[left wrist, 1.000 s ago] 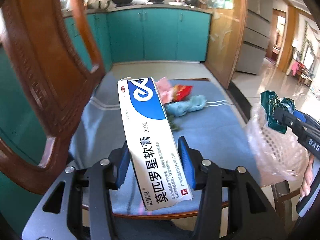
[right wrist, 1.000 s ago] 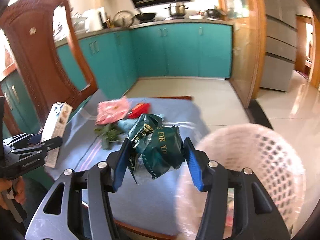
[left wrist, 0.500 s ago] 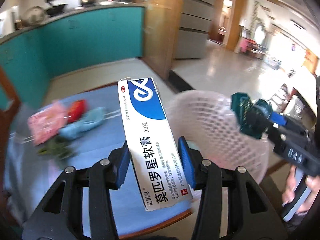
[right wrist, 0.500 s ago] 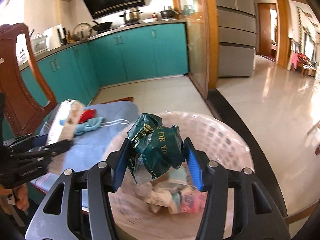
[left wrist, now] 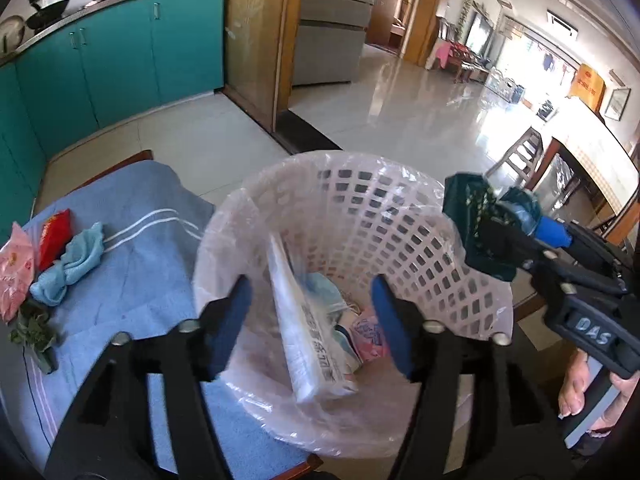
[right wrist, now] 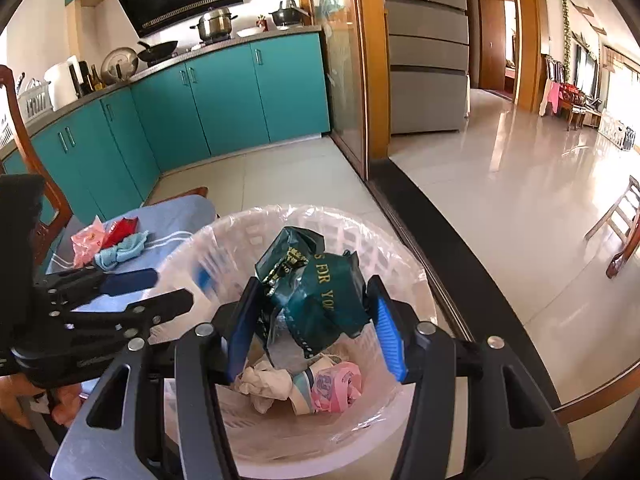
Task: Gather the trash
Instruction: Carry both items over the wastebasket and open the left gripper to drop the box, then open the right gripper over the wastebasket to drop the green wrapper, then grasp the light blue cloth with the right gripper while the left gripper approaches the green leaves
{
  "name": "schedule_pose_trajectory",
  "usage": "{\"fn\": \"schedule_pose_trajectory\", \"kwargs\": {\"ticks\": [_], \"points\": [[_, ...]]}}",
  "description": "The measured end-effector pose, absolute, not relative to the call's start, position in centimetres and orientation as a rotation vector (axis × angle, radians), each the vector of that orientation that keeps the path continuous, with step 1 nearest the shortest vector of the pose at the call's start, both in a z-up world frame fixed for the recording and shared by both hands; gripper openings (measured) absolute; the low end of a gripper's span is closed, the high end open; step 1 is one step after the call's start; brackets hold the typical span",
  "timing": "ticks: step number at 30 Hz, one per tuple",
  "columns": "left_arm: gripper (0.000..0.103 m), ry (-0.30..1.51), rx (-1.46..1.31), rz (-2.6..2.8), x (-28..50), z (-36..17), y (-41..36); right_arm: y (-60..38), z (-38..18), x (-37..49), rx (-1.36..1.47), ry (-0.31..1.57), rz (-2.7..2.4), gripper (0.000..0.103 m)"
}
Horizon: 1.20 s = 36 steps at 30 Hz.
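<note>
I'm counting one basket [left wrist: 400, 216], two tongs [left wrist: 312, 320] [right wrist: 312, 320], one green wrapper [right wrist: 316, 296], one pink wrapper [left wrist: 14, 272], one red packet [left wrist: 54, 234], one blue cloth [left wrist: 68, 266].

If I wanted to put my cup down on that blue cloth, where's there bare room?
The bare patch of the blue cloth lies between the light blue rag and the white basket, around the white stripes. The far left is crowded: pink wrapper, red packet, rag and green leaves bunch together. The basket is partly full, with both claws over it.
</note>
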<state>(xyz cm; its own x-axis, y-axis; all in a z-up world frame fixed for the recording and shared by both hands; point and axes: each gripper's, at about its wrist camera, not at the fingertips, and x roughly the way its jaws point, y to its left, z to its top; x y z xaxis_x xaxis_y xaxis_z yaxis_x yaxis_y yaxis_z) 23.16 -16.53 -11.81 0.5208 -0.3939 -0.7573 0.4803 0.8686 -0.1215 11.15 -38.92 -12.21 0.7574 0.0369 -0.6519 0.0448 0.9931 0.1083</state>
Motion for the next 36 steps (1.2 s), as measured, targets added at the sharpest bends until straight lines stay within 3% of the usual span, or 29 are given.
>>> {"fn": "schedule_pose_trajectory", "kwargs": {"ticks": [5,9,18,21,23,29,36], "points": [[0.076,0.844,0.066,-0.44,23.2,-10.9,-13.4,-37.3,-13.0,12.6,0.092,0.762,0.005,0.061],[0.076,0.789,-0.01,-0.283,23.5,-10.4,-8.8,-36.4,-13.5,13.1,0.088,0.778,0.013,0.074],[0.074,0.871,-0.149,0.163,29.6,-15.4,5.4,-33.0,-12.2,14.7,0.099,0.758,0.127,0.075],[0.058,0.945,-0.143,0.15,31.5,-17.6,7.0,-29.8,-11.6,16.3,0.102,0.757,0.216,0.075],[0.038,0.968,-0.123,0.146,31.9,-18.4,7.4,-27.1,-11.3,17.7,0.085,0.765,0.273,0.075],[0.009,0.943,-0.14,0.099,29.8,-18.6,8.7,-16.5,-12.3,22.8,0.017,0.824,0.462,0.075],[0.008,0.918,-0.17,0.072,23.4,-17.2,10.3,-7.9,-15.9,27.6,-0.074,0.899,0.461,0.075]]}}
